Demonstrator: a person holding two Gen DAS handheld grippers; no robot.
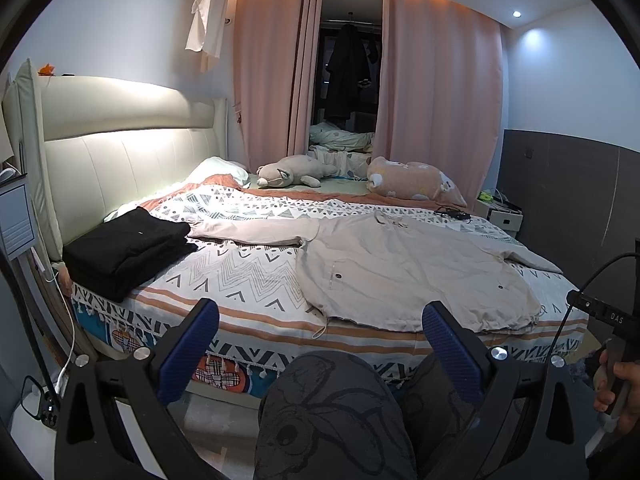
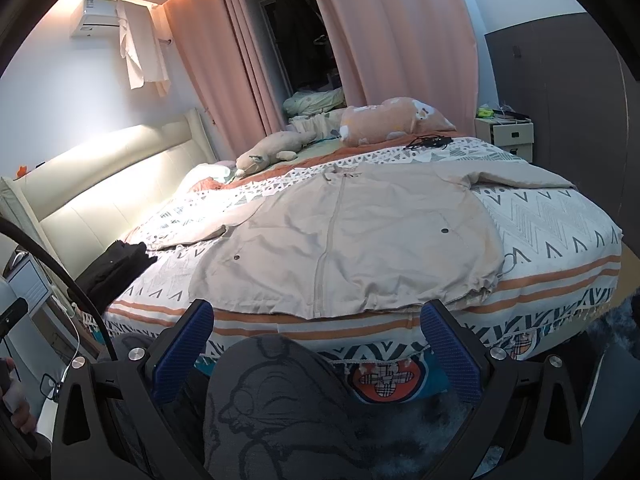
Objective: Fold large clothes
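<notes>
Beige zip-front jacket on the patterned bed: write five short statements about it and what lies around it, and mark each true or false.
1. The beige zip-front jacket lies spread flat on the patterned bedspread. True.
2. The left gripper is clamped on the jacket's hem. False: its jaws are open, short of the bed, holding nothing.
3. A stack of folded black clothes sits near the cream padded headboard. True.
4. The right gripper is shut. False: its jaws are wide open and empty.
5. Both jacket sleeves are folded across the front. False: each sleeve stretches out sideways; one reaches the black stack.
</notes>
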